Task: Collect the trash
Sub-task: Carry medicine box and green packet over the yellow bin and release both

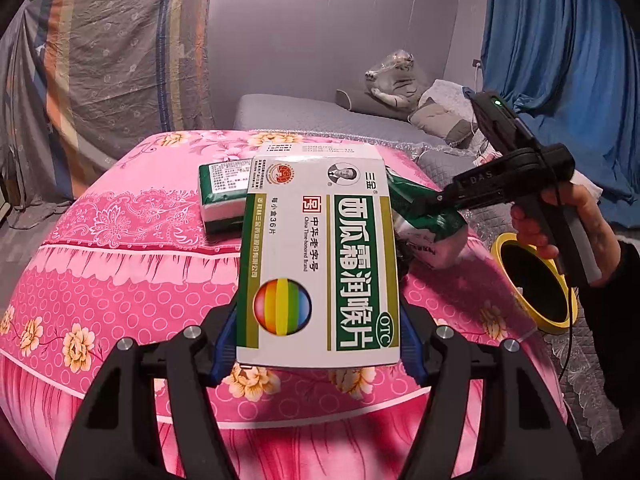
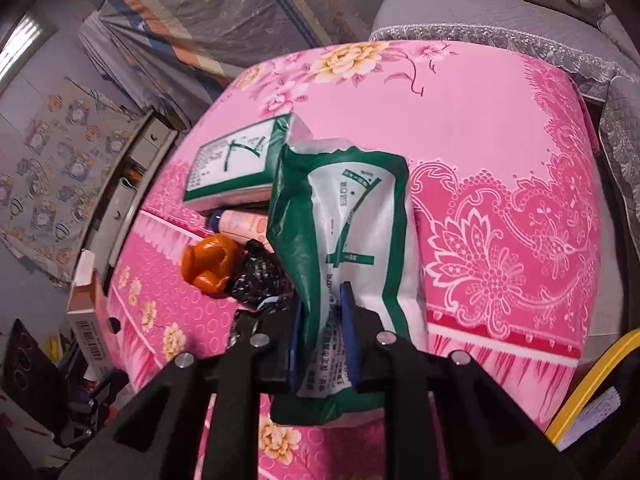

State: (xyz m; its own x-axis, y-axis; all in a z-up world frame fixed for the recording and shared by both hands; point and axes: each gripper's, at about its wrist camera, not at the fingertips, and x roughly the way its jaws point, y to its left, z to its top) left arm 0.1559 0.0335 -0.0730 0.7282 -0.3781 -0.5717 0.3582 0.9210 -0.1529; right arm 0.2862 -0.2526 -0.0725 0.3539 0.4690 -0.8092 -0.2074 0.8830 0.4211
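My left gripper [image 1: 318,344] is shut on a white and green medicine box [image 1: 320,256] and holds it above the pink flowered cover [image 1: 120,264]. My right gripper [image 2: 322,344] is shut on a crumpled green and white tissue wrapper [image 2: 352,232], lifted off the cover; it also shows in the left wrist view [image 1: 430,224]. A full green and white tissue pack [image 2: 236,168] lies on the cover, also in the left wrist view [image 1: 220,196]. Beside it lie orange peel [image 2: 208,260], a black crumpled bag [image 2: 260,276] and a pink tube [image 2: 244,222].
A yellow-rimmed bin [image 1: 536,280] with a black liner stands at the right of the pink surface, below my right gripper; its rim shows in the right wrist view [image 2: 592,376]. A grey bed [image 1: 320,116] lies behind. A cardboard box [image 2: 86,320] sits at the left edge.
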